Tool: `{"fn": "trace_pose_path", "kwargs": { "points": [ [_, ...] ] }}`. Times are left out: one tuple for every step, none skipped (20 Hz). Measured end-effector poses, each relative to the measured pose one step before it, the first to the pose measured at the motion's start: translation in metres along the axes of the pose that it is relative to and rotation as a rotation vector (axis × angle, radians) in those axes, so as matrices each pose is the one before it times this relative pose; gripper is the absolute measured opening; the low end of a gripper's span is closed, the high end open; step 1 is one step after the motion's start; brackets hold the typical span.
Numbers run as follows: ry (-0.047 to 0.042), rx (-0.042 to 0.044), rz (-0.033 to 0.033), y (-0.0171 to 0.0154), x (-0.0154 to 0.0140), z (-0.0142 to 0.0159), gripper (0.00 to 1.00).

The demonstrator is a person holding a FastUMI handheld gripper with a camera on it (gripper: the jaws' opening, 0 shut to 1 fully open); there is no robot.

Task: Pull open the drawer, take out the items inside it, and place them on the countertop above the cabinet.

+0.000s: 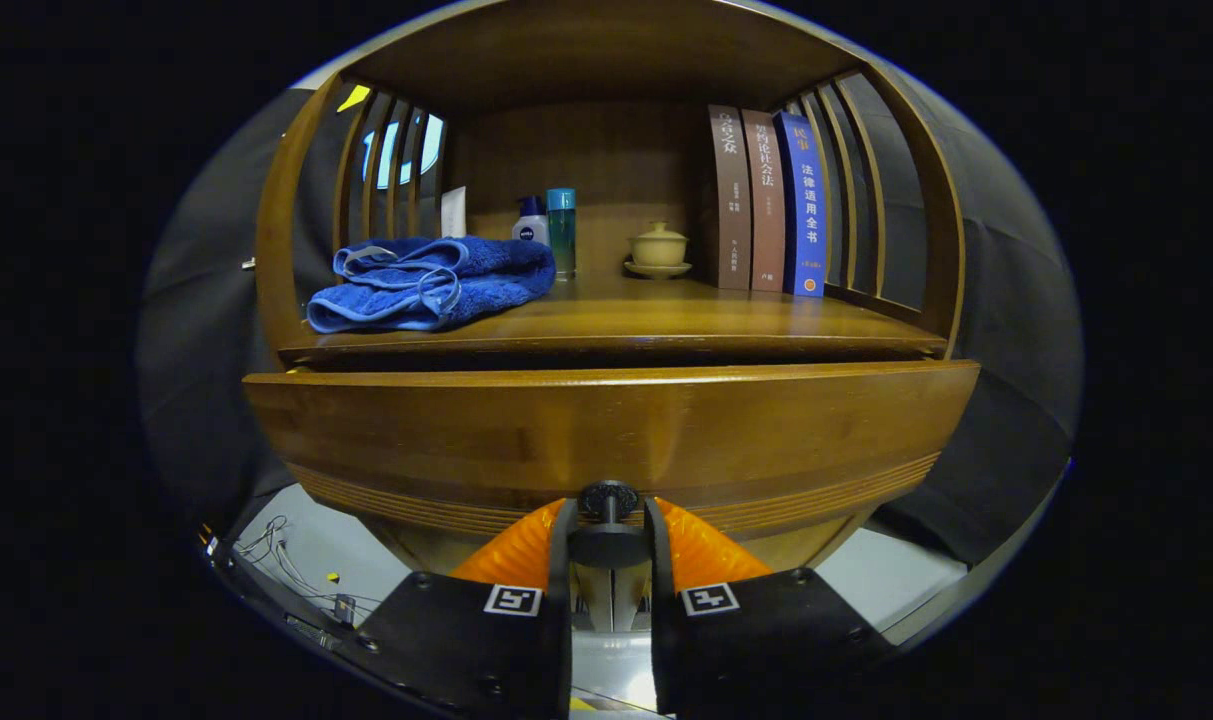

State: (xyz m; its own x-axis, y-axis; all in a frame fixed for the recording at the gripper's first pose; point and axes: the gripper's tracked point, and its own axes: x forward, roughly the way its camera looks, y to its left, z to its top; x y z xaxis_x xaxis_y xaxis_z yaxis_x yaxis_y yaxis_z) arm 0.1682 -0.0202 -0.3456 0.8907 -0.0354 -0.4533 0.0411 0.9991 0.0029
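Note:
A wooden cabinet's drawer front (606,430) stands a little out from the cabinet body, just below the countertop (666,320). Its dark round knob (607,497) sits between my fingers, and my gripper (608,525) is shut on it. The drawer's inside is hidden behind its front panel. A folded blue towel (431,283) lies on the left of the countertop.
On the countertop behind the towel stand a small white-and-blue bottle (530,222) and a teal bottle (561,230). A lidded tea cup on a saucer (658,249) sits mid-shelf. Three upright books (766,200) lean at the right. Slatted sides enclose the shelf.

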Motion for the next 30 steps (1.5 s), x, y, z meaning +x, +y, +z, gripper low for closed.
{"fn": "trace_pose_path", "kwargs": {
  "points": [
    [0.00501, 0.00309, -0.00164, -0.00044, -0.00633, -0.00242, 0.36],
    [0.00481, 0.00307, -0.00114, 0.00005, -0.00751, -0.00274, 0.36],
    [0.00512, 0.003, 0.00198, 0.00022, -0.00735, -0.00312, 0.36],
    [0.00653, 0.0021, 0.00179, -0.00021, -0.00791, -0.00354, 0.36],
    [0.00561, 0.00127, -0.00028, 0.0, -0.00812, -0.00344, 0.36],
    [0.00592, -0.00077, -0.00049, -0.00007, -0.00799, -0.00309, 0.36],
    [0.00462, 0.00078, -0.00047, -0.00023, -0.00776, -0.00305, 0.36],
    [0.00531, 0.00256, 0.00011, -0.00028, -0.00812, -0.00414, 0.36],
    [0.00569, 0.00499, 0.0001, -0.00043, -0.00737, -0.00295, 0.36],
    [0.00632, 0.00432, -0.00098, -0.00057, -0.00599, -0.00272, 0.36],
    [0.00539, 0.00493, -0.0007, -0.00037, -0.00662, -0.00289, 0.36],
    [0.00663, 0.00553, -0.00043, -0.00037, -0.00682, -0.00337, 0.36],
    [0.00696, 0.00461, -0.0017, -0.00071, -0.00619, -0.00331, 0.36],
    [0.00478, 0.00225, -0.00152, -0.00043, -0.0065, -0.00313, 0.36],
    [0.00233, -0.00137, -0.00253, -0.00067, -0.00583, -0.0019, 0.36],
    [0.00515, 0.00099, -0.0027, -0.00115, -0.00495, -0.00336, 0.36],
    [0.00569, 0.00428, 0.00044, -0.00002, -0.00496, -0.00316, 0.36],
    [0.00637, 0.00644, 0.00084, -0.00041, -0.00322, -0.00277, 0.36],
    [0.00698, 0.00734, 0.0008, 0.00003, -0.00332, -0.00288, 0.36],
    [0.0042, 0.00019, -0.00079, 0.00002, -0.00252, -0.00189, 0.36],
    [0.00342, -0.00406, -0.00183, -0.00011, -0.00102, -0.00152, 0.35],
    [0.00422, -0.00543, 0.00058, 0.00136, -0.00175, -0.00313, 0.35],
    [0.00409, -0.00251, -0.00005, 0.00046, 0.00043, -0.00278, 0.35],
    [0.00107, -0.00263, 0.00078, 0.00006, -0.00167, -0.00065, 0.35],
    [-0.00329, 0.00313, -0.0017, 0.00091, 0.00045, 0.00005, 0.36],
    [0.00191, -0.00441, 0.00003, -0.00021, -0.00106, -0.00179, 0.36],
    [0.00457, -0.00122, 0.00045, -0.00062, 0.00274, -0.00068, 0.36],
    [-0.00009, 0.01039, 0.01044, 0.00118, -0.0038, 0.00109, 0.41],
    [-0.00947, 0.01376, 0.00002, 0.00066, -0.00084, 0.00265, 0.47],
    [-0.0123, 0.0108, 0.01063, 0.00112, -0.00439, 0.00272, 0.53]
  ]
}}
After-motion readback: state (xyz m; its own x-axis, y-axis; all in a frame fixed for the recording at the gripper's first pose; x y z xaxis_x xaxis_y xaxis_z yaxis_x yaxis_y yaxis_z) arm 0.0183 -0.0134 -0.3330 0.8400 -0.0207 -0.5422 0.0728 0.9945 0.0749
